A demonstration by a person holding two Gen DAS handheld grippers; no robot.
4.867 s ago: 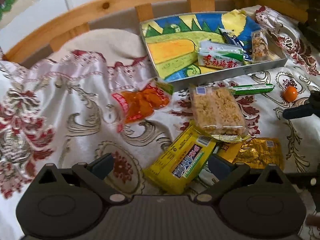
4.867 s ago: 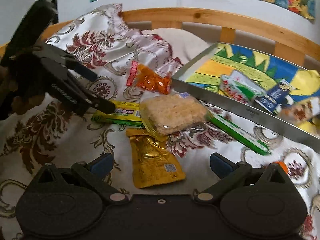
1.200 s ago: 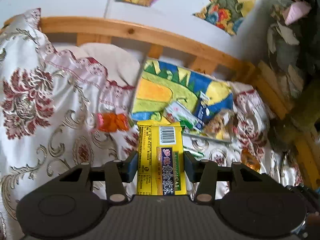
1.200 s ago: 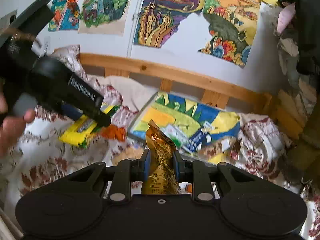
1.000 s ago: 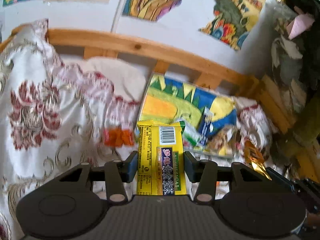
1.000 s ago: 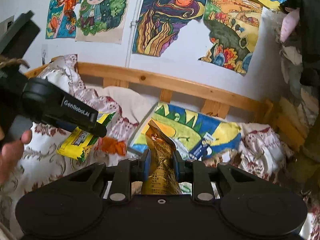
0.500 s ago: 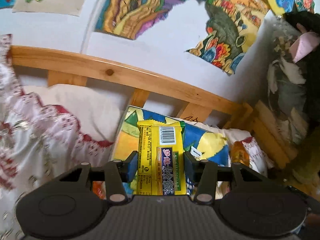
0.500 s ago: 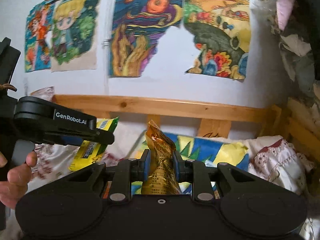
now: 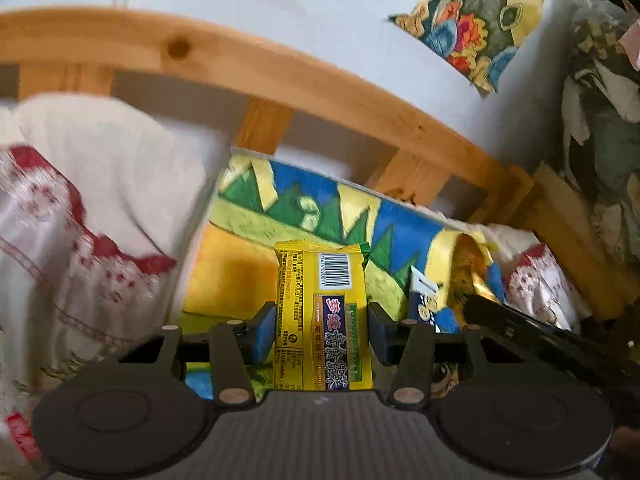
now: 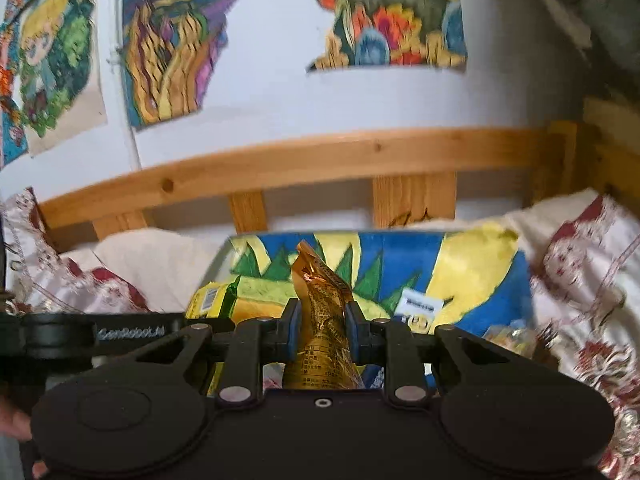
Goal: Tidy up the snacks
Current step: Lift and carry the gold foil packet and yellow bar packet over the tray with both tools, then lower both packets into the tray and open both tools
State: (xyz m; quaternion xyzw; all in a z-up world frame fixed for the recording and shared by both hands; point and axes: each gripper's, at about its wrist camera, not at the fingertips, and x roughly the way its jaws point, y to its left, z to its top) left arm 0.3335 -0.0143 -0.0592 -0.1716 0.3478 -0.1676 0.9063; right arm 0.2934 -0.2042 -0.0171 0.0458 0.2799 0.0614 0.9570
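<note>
We grip flat glossy yellow snack pack (image 9: pixel 322 316) in left gripper (image 9: pixel 322 330), pads pressing its sides, above painted tray (image 9: pixel 240 276). Right gripper (image 10: pixel 320 330) pinches crinkled gold foil pouch (image 10: pixel 320 308), jaws narrow, above same tray before wooden rail (image 10: pixel 304 160).

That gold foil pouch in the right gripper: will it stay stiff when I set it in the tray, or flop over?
The gold foil pouch is creased and twisted above the right gripper, so it is probably soft and light. Its glossy foil may be slippery. Released over the tray, it would likely flop flat.
</note>
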